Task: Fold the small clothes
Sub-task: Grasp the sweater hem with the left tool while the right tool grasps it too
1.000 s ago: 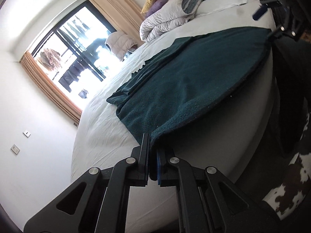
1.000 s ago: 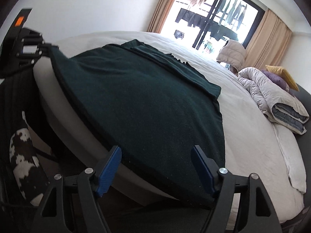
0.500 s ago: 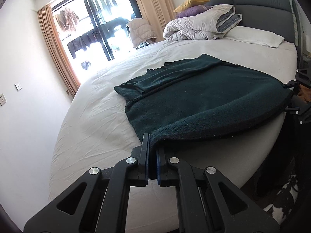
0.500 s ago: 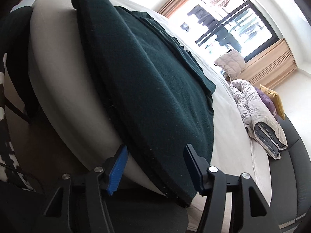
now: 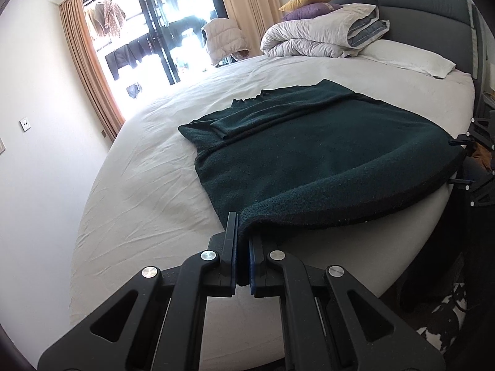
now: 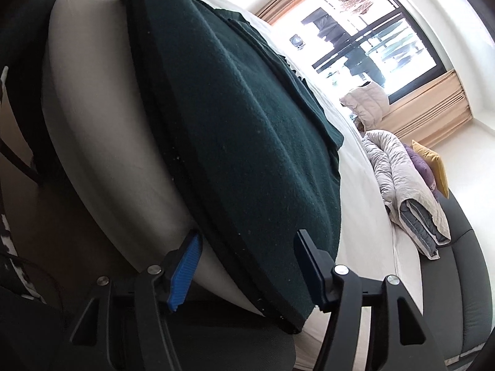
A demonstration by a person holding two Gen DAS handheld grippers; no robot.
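A dark green knit garment (image 5: 309, 160) lies spread on the white bed (image 5: 148, 185), its sleeves folded in at the far end and its hem along the near edge. My left gripper (image 5: 243, 225) is shut on the hem's near left corner, lifting it slightly. In the right wrist view the same garment (image 6: 235, 123) hangs over the mattress side (image 6: 92, 108). My right gripper (image 6: 247, 241) stands open around the hem's other corner. One blue pad sits below the cloth, the other above, and neither presses on it.
A rolled grey duvet (image 5: 321, 34), purple and yellow cushions (image 5: 309, 3) and a white pillow (image 5: 411, 58) lie by the dark headboard (image 5: 417, 9). A pale padded jacket (image 5: 224, 41) sits near the window (image 5: 161, 31). A cowhide rug (image 5: 445, 321) covers the floor.
The left wrist view has rolled level while its gripper stays shut on the hem corner, slightly higher. The right gripper sank to the bed's edge, rolled, and its jaws narrowed around the hem.
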